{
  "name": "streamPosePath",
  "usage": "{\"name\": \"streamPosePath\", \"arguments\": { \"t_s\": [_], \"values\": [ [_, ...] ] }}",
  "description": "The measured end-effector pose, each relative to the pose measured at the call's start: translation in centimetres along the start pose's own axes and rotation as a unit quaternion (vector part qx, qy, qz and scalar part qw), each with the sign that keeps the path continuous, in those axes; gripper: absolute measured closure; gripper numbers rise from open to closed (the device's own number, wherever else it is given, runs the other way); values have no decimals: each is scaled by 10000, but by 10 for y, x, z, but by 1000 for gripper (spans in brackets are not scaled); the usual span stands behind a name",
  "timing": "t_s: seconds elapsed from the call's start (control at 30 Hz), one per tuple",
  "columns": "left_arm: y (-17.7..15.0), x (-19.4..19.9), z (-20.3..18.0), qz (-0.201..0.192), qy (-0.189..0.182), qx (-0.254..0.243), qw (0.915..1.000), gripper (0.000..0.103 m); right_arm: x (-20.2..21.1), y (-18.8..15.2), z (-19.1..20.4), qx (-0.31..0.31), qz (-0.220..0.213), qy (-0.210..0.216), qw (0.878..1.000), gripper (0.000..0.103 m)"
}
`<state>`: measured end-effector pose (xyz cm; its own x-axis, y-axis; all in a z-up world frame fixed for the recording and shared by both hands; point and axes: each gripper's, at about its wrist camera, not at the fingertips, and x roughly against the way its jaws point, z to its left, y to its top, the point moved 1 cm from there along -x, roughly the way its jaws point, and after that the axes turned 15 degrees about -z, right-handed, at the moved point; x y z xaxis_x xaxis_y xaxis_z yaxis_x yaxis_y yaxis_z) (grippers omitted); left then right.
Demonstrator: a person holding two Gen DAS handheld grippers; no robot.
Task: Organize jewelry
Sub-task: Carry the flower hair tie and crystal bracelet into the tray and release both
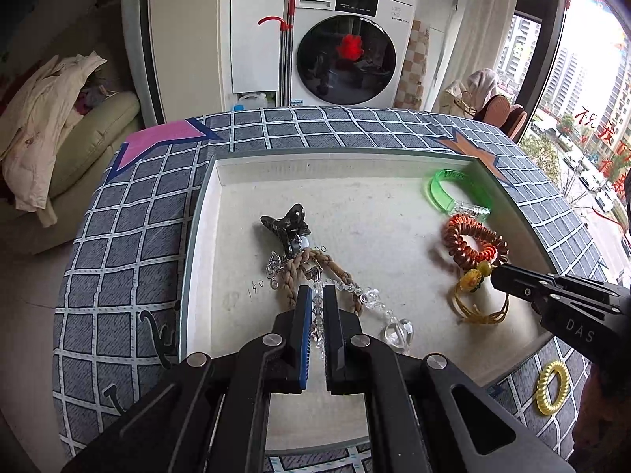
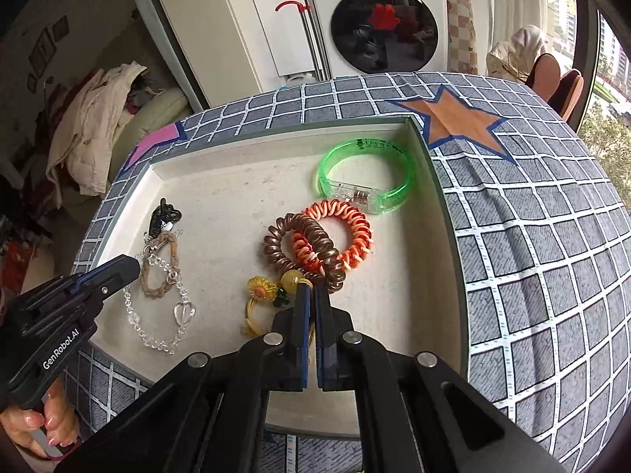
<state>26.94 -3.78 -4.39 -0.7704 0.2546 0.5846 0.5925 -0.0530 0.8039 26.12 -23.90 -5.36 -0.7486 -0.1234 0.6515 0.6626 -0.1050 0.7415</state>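
A shallow white tray (image 1: 205,213) (image 2: 441,213) lies on the checked cloth. In it are a clear crystal bead chain (image 1: 396,333) (image 2: 157,341), a braided tan loop (image 1: 303,262) (image 2: 157,276), a black hair claw (image 1: 288,222) (image 2: 163,216), a green bangle (image 1: 445,193) (image 2: 364,177), orange and brown coil ties (image 1: 473,242) (image 2: 319,246), and a yellow cord bracelet with beads (image 1: 473,287) (image 2: 262,289). My left gripper (image 1: 317,295) is shut on the crystal chain. My right gripper (image 2: 311,293) is shut on the yellow cord bracelet.
A yellow coil tie (image 1: 552,386) lies on the cloth outside the tray at the near right. The cloth shows a pink star (image 1: 157,142) and an orange star (image 2: 461,122). A washing machine (image 1: 347,43) and a sofa (image 1: 90,138) stand beyond the table.
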Motion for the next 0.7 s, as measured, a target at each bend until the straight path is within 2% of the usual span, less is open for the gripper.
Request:
{"name": "streamPosePath", "arguments": {
  "t_s": [0.23, 0.47, 0.6, 0.63, 0.7],
  "values": [
    [-6, -7, -1, 81, 117, -63, 9999, 78, -2, -3, -2, 65, -14, -123, 9999, 100],
    [-10, -5, -9, -45, 314, -451, 9985, 78, -4, -8, -1, 76, 26, -116, 9999, 100],
    [-7, -2, -9, -86, 319, -437, 9985, 78, -4, -7, -1, 66, 86, -61, 9999, 98],
    [-6, 0, -9, -127, 323, -446, 9984, 78, -4, -7, -1, 46, 91, -42, 9999, 94],
    [-4, 5, -11, -208, 332, -501, 9980, 78, 0, -7, -1, 17, 64, -6, 10000, 80]
  ]
}}
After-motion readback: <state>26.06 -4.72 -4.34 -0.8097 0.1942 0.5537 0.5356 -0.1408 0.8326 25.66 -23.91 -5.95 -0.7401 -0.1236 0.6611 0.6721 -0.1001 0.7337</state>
